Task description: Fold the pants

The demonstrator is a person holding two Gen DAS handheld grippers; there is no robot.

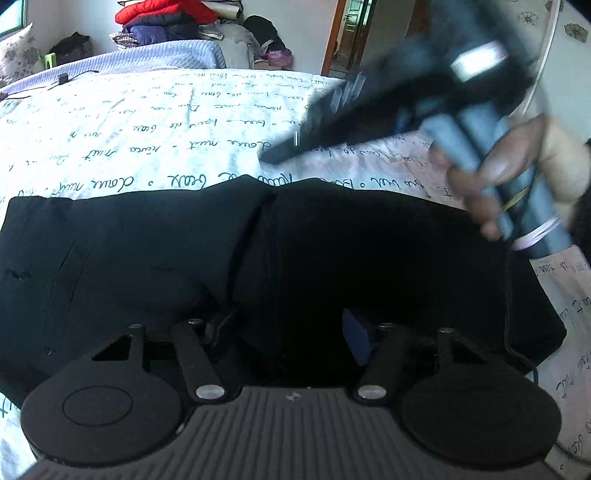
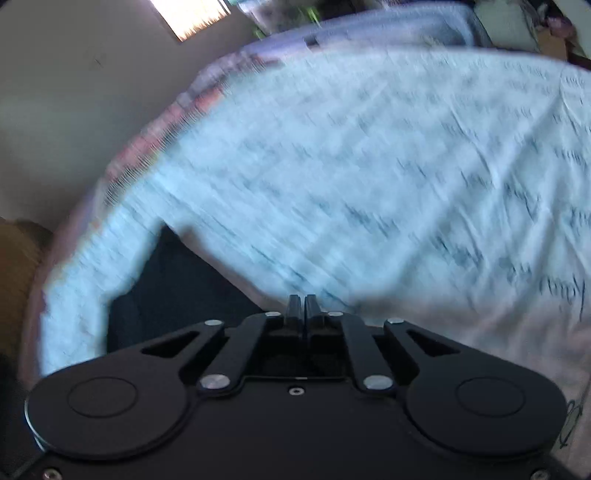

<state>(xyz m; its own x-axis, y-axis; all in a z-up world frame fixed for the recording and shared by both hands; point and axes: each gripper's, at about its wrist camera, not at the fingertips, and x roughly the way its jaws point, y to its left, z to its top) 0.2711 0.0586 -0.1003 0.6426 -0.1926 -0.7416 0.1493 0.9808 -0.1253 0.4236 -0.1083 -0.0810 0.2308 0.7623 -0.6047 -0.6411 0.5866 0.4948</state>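
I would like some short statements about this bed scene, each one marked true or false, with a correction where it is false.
1. The pants are black and lie on the bed sheet. True.
2. The right gripper is wide open. False: its fingers are together, with nothing visible between them.
3. The sheet is plain, without any print. False: it carries lines of handwritten-style text.
4. A red garment tops a pile of clothes beyond the bed. True.
5. The right gripper rests flat on the pants. False: in the left wrist view it is beyond them, over the sheet.
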